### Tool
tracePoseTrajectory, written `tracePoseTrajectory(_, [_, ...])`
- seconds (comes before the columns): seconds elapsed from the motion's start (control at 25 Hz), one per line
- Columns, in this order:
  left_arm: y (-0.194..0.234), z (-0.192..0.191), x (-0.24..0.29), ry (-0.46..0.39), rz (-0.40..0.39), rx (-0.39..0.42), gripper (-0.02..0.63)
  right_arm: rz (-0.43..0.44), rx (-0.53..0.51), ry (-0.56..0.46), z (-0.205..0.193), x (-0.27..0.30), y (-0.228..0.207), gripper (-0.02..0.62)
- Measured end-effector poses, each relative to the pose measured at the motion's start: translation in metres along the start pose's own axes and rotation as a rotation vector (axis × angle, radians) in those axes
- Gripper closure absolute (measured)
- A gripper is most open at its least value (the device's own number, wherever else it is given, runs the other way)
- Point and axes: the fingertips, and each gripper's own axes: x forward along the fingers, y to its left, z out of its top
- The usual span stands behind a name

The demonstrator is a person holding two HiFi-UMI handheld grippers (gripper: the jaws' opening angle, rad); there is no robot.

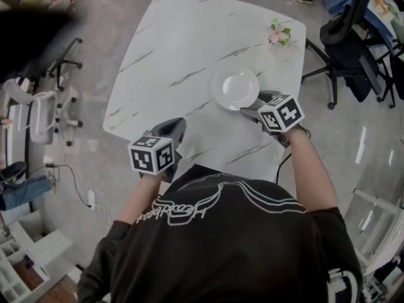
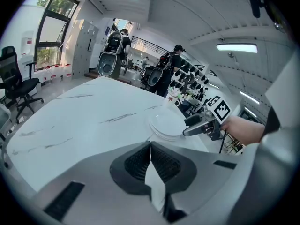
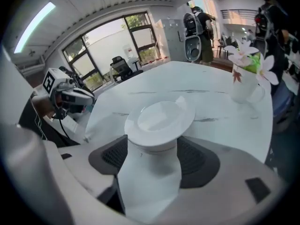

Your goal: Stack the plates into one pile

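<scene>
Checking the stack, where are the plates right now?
In the head view, the plates sit on the table's right half, just ahead of the open right gripper, with the flowers beyond at the far right corner.

The white, glossy round plates (image 1: pixel 235 88) lie flat, rims up, stacked in one pile on the marble tabletop (image 1: pixel 177 49), toward its near right edge.

Polished grey floor (image 1: pixel 107 24). White marbled bench (image 1: pixel 183 43), centre. Black office chair (image 1: pixel 344 46), far right; grey chair (image 1: pixel 39 115), left. Large windows (image 3: pixel 119 39). Ceiling strip lights (image 2: pixel 236 47), lit.
</scene>
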Motion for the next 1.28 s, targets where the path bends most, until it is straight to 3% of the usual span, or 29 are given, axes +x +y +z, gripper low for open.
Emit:
tracePoseTrajectory(0.28, [-0.006, -0.013, -0.011, -0.021, 0.013, -0.025, 0.581, -0.030, -0.242, 0.209, -0.022, 0.005, 0.011, 0.268])
tracePoseTrajectory(0.44, [-0.012, -0.023, -0.018, -0.040, 0.023, -0.045, 0.581, -0.070, -0.299, 0.305, -0.037, 0.003, 0.009, 0.268])
tracePoseTrajectory(0.56, [-0.017, -0.031, -0.021, -0.060, 0.028, -0.063, 0.581, -0.055, -0.289, 0.313, -0.039, 0.002, 0.013, 0.268])
tracePoseTrajectory(0.8, [-0.042, -0.038, -0.033, -0.111, 0.019, -0.075, 0.581, 0.017, -0.188, 0.120, -0.017, -0.024, 0.039, 0.270])
tracePoseTrajectory(1.0, [-0.090, -0.029, -0.058, -0.169, -0.029, -0.029, 0.583, 0.207, -0.071, -0.167, -0.005, -0.087, 0.097, 0.283])
tracePoseTrajectory(1.08, [-0.114, -0.018, -0.066, -0.212, -0.063, -0.004, 0.581, 0.256, -0.056, -0.277, 0.002, -0.120, 0.113, 0.337])
tracePoseTrajectory(1.28, [-0.191, 0.009, -0.094, -0.308, -0.196, 0.110, 0.581, 0.276, -0.095, -0.490, 0.004, -0.199, 0.139, 0.530])
